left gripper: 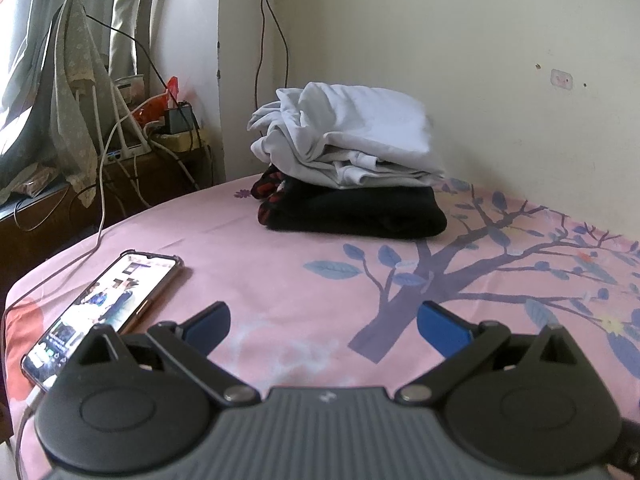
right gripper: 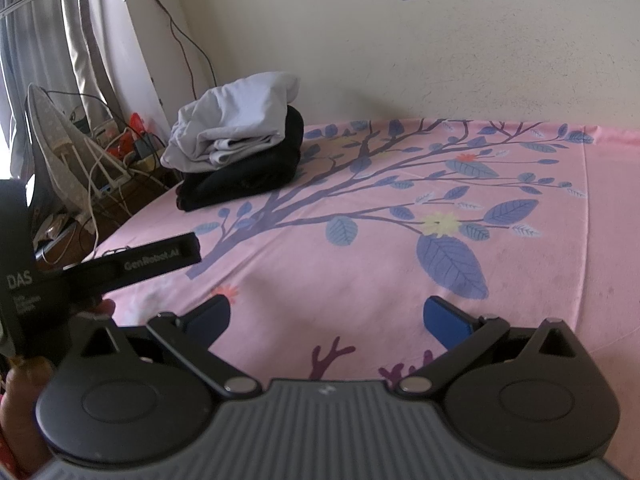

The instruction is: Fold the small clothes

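Left wrist view
Left gripper (left gripper: 323, 326): we hold it low over the bed (left gripper: 248, 248); jaws spread wide, nothing between them.
White garment (left gripper: 344, 132): loosely folded, lying on top of the black garment (left gripper: 360, 210) at the far side of the bed, near the wall; well apart from our jaws.
Progress, as we judge it: both pieces look folded and stacked, the white one a little rumpled at its left edge; no unfolded clothing lies on the sheet here.
Phone (left gripper: 104, 312): screen lit, lying on the bed just left of the gripper, a cable (left gripper: 100, 216) trailing off the edge.
Side clutter (left gripper: 160, 120): chargers, wires and draped cloth beyond the bed's left edge.

Right wrist view
Right gripper (right gripper: 326, 320): low over the bed, jaws wide apart and empty.
Stack: white garment on black, far left corner, well apart from us.
Sheet ahead: bare tree print, no further garment visible.
Obstruction: the left gripper's black body and strap (right gripper: 152, 260) cross the left of the frame; we judge that the phone and cable could snag.
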A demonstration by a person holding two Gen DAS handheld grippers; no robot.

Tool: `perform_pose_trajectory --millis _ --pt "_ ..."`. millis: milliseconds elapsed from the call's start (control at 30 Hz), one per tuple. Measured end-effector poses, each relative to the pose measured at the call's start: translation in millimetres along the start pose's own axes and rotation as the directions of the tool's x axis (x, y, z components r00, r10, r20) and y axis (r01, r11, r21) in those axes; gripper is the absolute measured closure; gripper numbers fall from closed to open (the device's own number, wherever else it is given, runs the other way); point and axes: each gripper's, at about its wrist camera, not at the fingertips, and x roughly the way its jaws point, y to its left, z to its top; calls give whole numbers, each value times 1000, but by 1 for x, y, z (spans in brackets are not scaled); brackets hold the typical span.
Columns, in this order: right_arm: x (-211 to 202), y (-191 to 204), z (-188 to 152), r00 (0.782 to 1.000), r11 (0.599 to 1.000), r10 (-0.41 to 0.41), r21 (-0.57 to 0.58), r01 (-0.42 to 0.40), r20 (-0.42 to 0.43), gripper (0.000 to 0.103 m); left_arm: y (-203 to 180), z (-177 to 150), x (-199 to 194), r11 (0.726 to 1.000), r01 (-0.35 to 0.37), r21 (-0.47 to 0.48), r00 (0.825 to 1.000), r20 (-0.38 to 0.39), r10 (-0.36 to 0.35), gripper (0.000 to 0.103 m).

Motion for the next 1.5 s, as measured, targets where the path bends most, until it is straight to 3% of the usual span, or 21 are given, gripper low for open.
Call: perform_pose_trajectory --millis 1500 --pt "0 0 0 1000 1000 1 0 -1 -1 6 -1 -1 -1 1000 -1 22 1000 1 1 0"
